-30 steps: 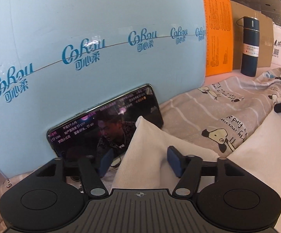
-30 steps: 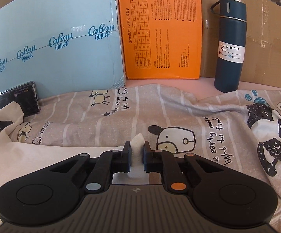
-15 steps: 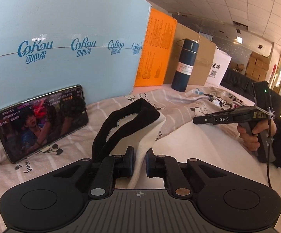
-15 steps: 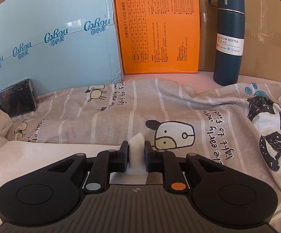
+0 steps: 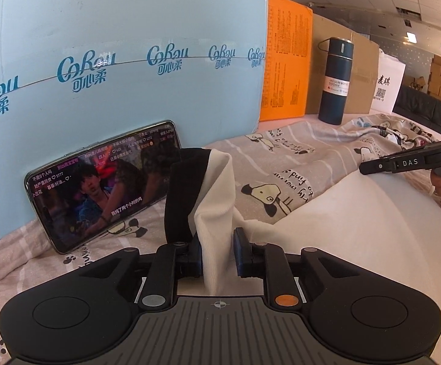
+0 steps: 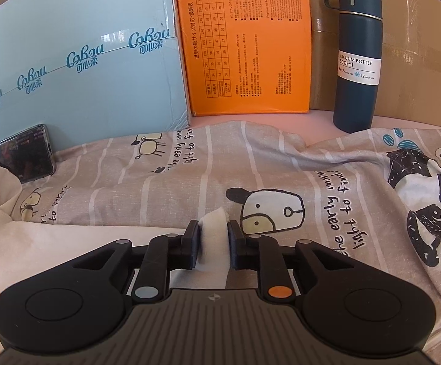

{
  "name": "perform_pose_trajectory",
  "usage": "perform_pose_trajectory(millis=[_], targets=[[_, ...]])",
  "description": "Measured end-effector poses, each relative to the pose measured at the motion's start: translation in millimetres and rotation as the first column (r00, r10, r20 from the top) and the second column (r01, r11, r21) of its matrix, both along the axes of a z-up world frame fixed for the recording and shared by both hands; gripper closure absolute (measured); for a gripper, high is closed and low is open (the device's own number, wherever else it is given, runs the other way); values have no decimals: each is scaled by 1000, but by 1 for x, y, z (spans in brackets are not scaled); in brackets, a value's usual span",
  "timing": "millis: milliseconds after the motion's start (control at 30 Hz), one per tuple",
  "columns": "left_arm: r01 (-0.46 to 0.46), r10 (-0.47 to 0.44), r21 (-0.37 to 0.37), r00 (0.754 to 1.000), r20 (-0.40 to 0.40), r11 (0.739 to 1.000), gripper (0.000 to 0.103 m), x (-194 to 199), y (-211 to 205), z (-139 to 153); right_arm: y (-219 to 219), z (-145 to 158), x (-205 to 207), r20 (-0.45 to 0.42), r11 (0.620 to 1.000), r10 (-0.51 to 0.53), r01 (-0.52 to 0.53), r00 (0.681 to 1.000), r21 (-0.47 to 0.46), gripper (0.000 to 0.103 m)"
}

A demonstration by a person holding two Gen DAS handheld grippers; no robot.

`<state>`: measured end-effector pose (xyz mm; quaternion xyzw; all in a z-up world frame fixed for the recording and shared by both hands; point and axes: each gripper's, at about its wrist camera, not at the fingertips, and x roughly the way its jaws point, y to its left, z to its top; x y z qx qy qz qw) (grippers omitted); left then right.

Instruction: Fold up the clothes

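Fingers of both grippers [image 5: 217, 254] [image 6: 213, 245] clamp the white garment [image 5: 357, 228].

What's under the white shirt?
The white cotton shirt with black collar trim lies on a grey striped bedsheet printed with cartoon dogs. The sheet shows all around it; whatever lies directly beneath the shirt is covered.

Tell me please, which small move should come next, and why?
Probably carry both held edges forward together to fold. The left tongs have white garment fabric between them with a slight gap, the right tongs pinch another edge, and the rest lies on the printed sheet.
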<state>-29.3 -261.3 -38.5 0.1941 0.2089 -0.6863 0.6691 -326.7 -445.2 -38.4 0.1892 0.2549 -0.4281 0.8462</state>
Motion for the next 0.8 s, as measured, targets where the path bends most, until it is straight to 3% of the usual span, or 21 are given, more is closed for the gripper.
perform_pose_trajectory(millis=[300, 567, 667, 800], targets=[[11, -11, -8, 999, 31, 1000, 84, -5, 2, 1, 0, 2, -2, -5, 1000, -18, 18, 1000, -9, 85], [157, -153, -21, 982, 107, 987, 89, -31, 13, 9, -1, 2, -2, -4, 1000, -21, 21, 1000, -8, 85], [120, -115, -41, 987, 113, 992, 93, -26, 18, 13, -1, 2, -2, -3, 1000, -22, 22, 1000, -8, 85], [-24, 31, -76, 996, 85, 997, 102, -1, 29, 22, -1, 2, -3, 0, 1000, -27, 27, 1000, -6, 84]])
